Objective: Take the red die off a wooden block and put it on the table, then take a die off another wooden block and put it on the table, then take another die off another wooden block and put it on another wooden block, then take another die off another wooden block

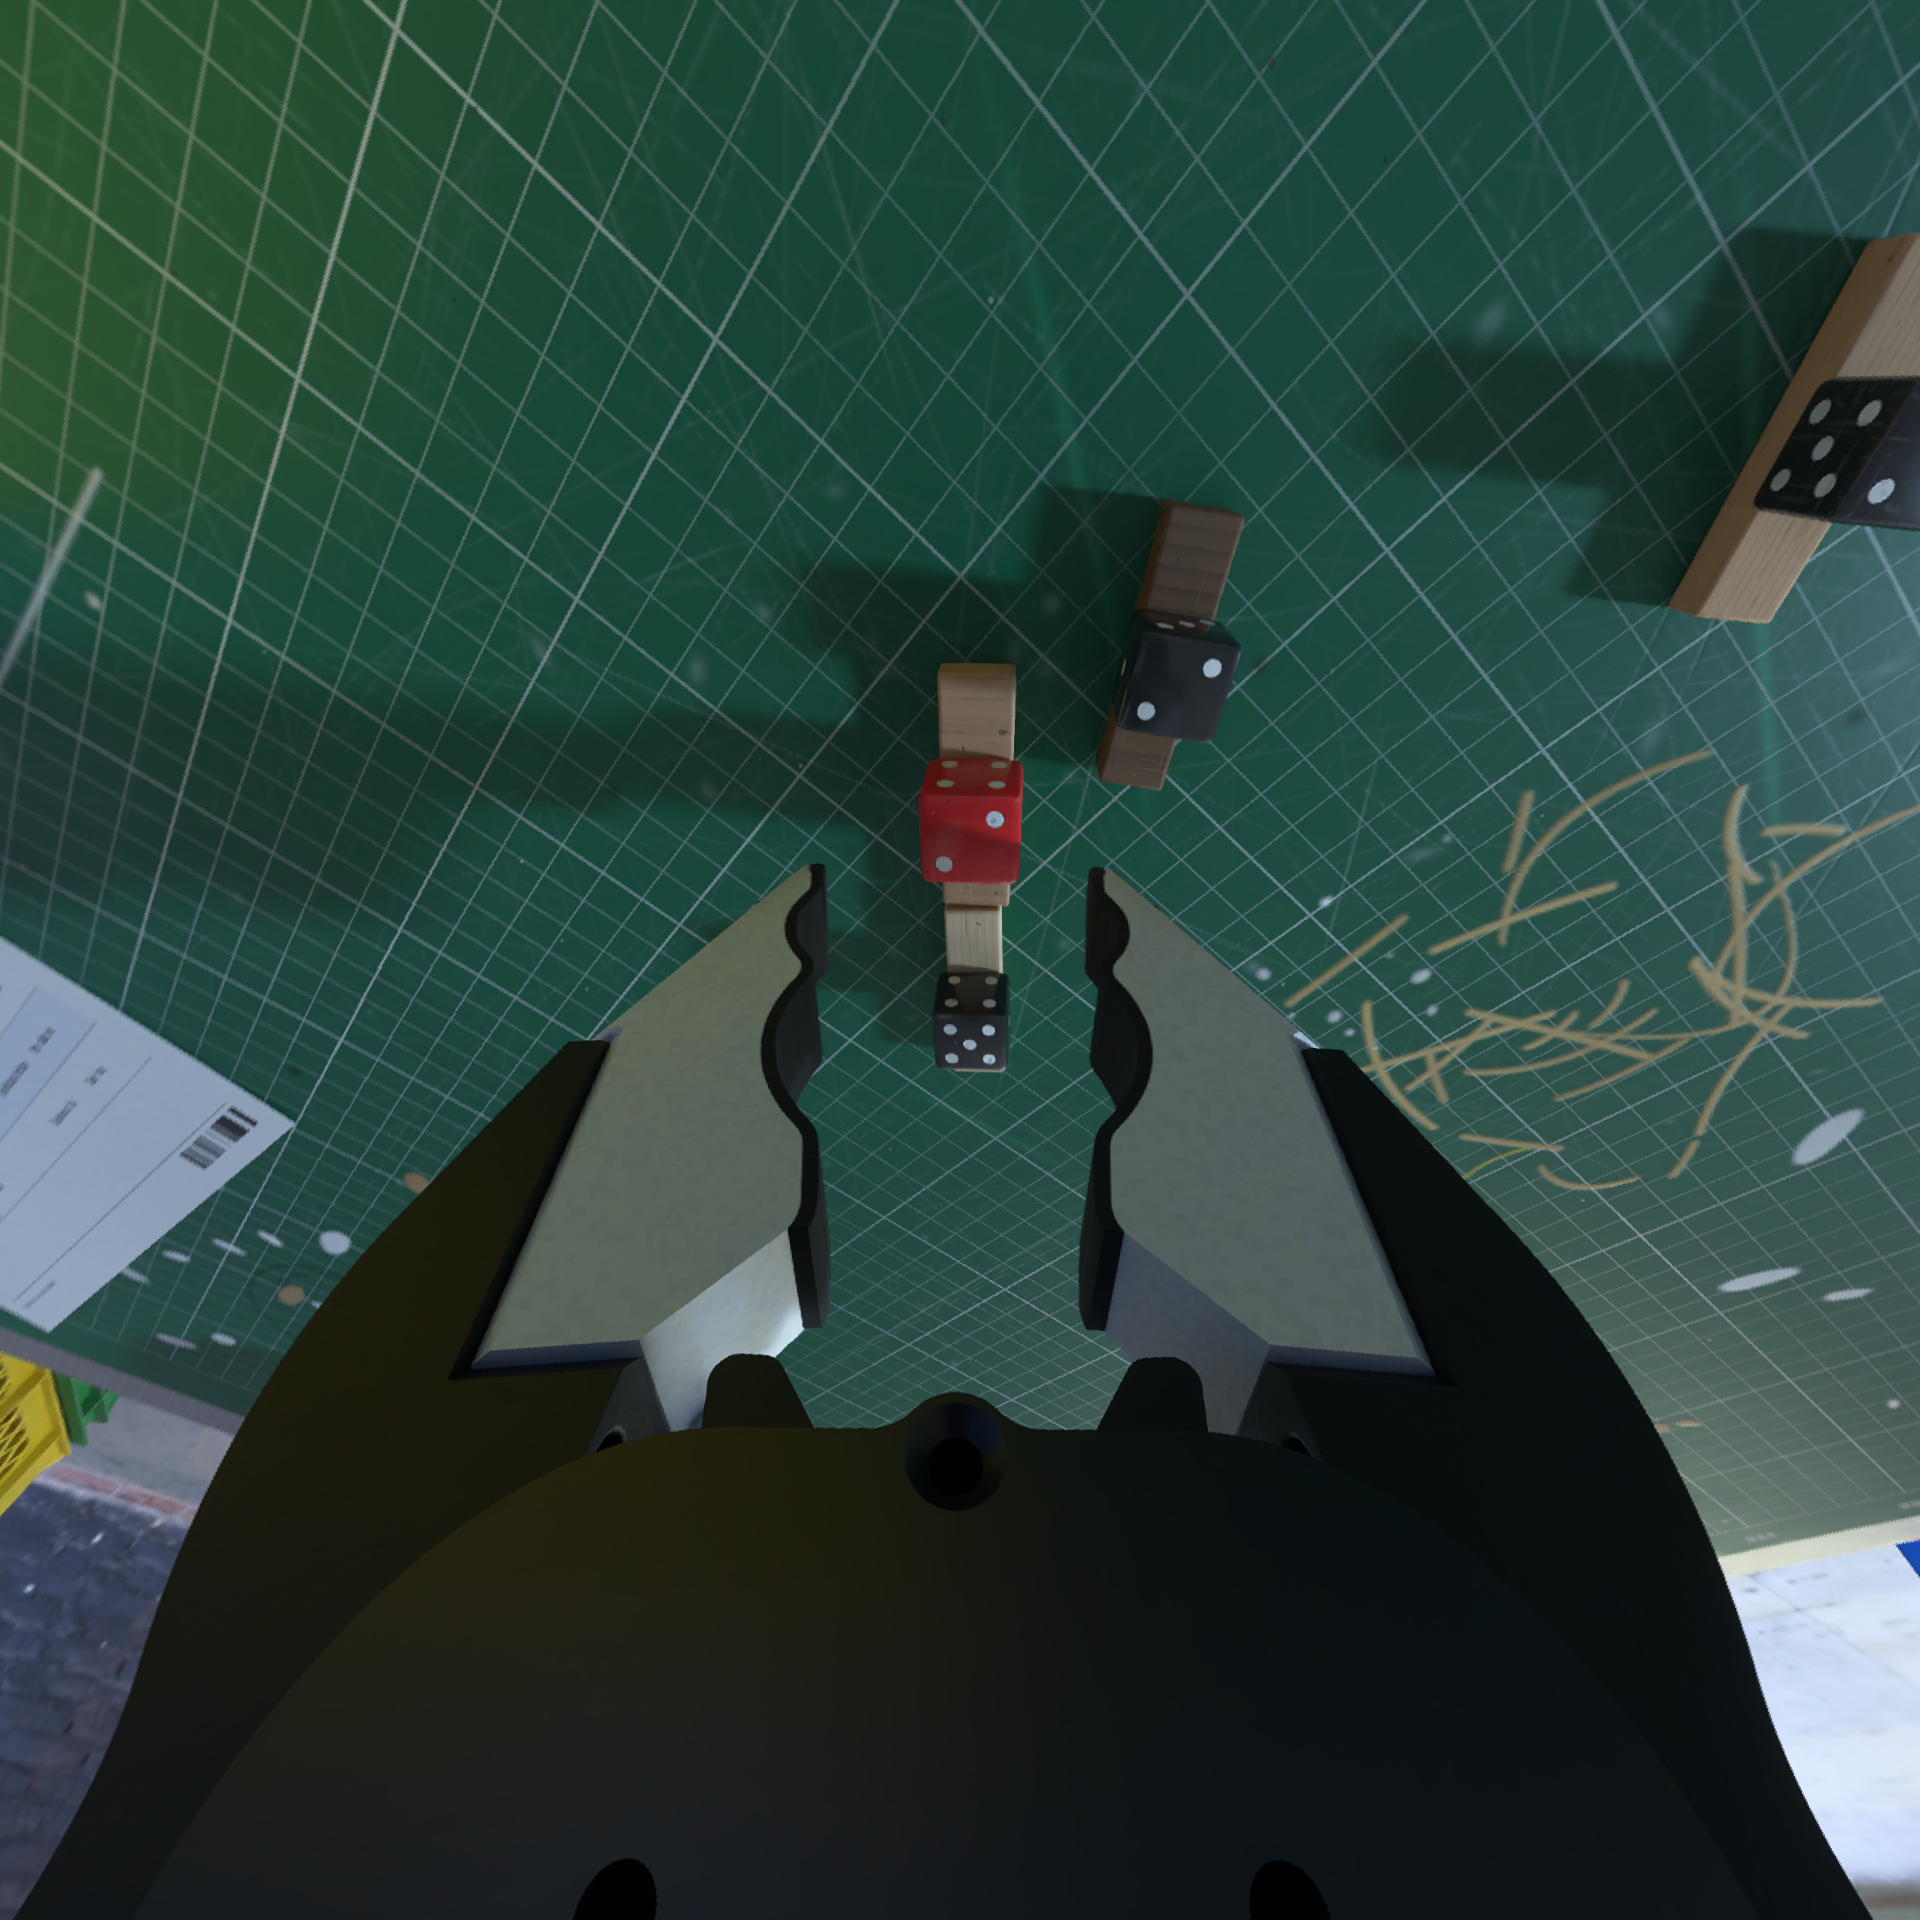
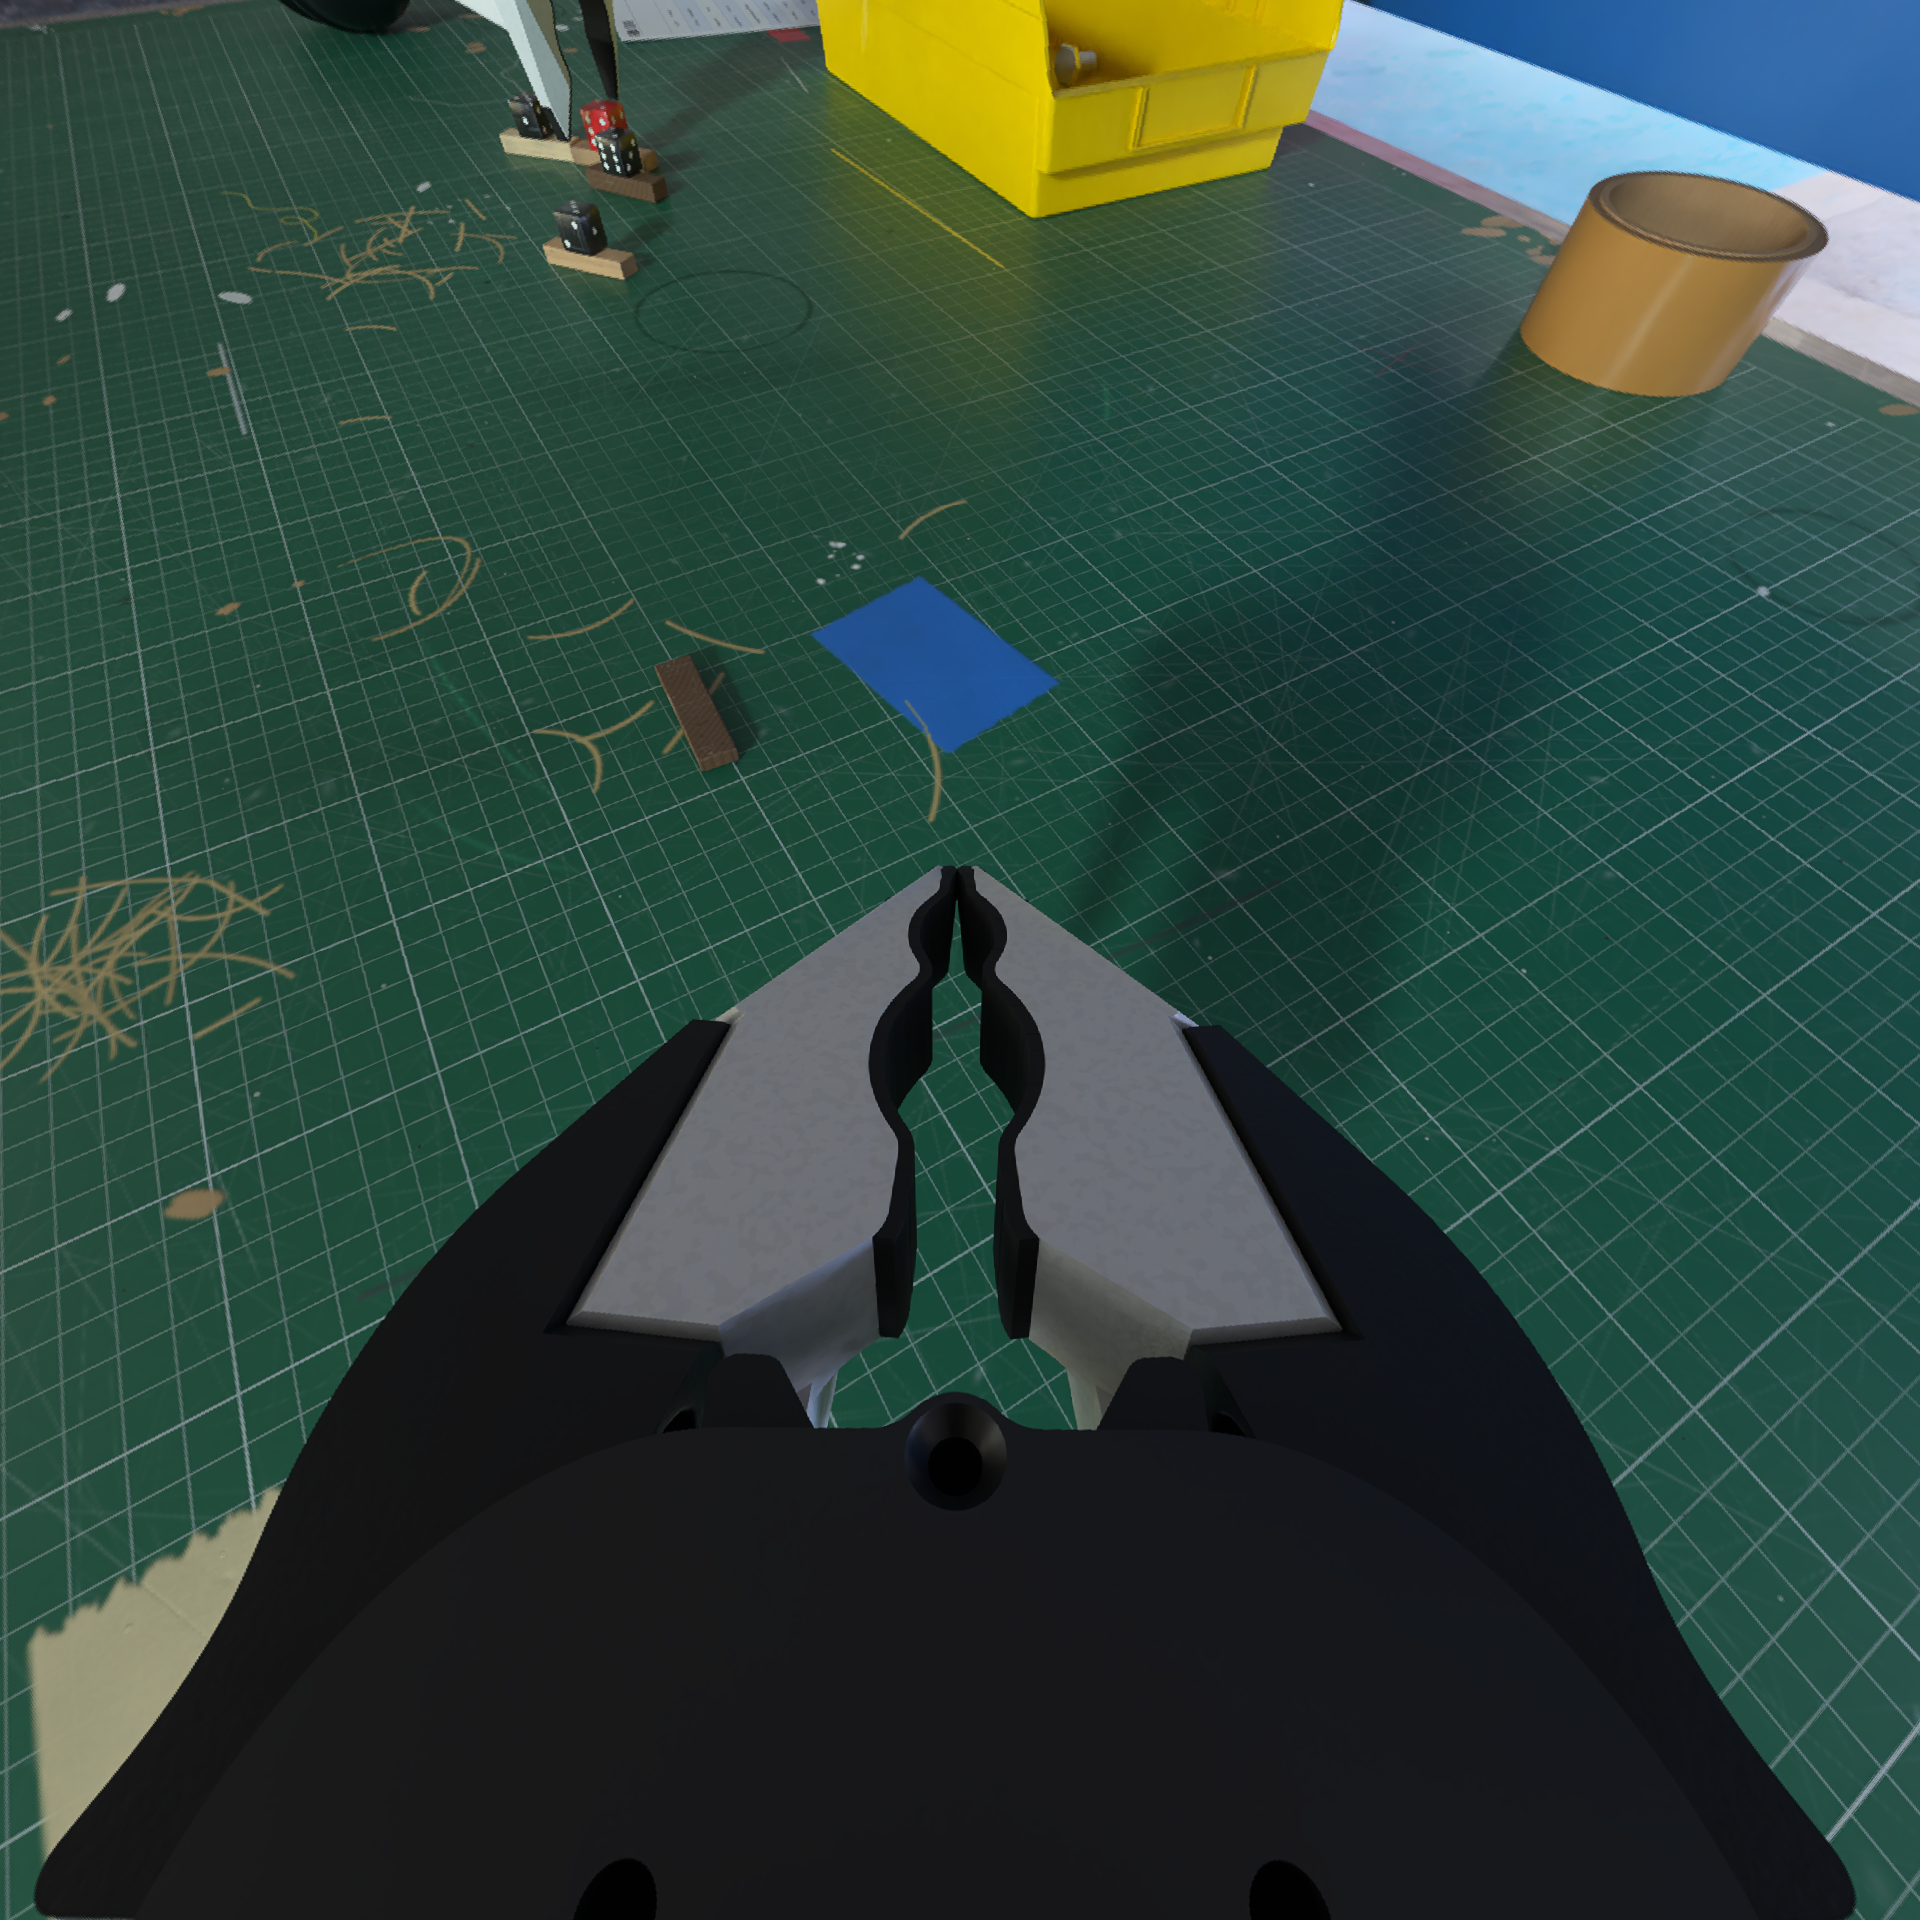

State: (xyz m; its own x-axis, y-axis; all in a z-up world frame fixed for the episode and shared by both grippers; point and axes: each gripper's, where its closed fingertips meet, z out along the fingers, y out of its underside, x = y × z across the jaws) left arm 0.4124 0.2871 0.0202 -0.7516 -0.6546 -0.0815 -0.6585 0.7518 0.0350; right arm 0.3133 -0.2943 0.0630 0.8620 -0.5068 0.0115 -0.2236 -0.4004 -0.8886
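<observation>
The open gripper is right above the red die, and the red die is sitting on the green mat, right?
Not quite. The left wrist view shows the open left gripper above the red die, but the die sits on a light wooden block, not on the green mat.

You see a red die (image 1: 970,821) with white pips, black dice (image 1: 1179,681) white-dotted, and a green gridded mat (image 1: 623,416).
</observation>
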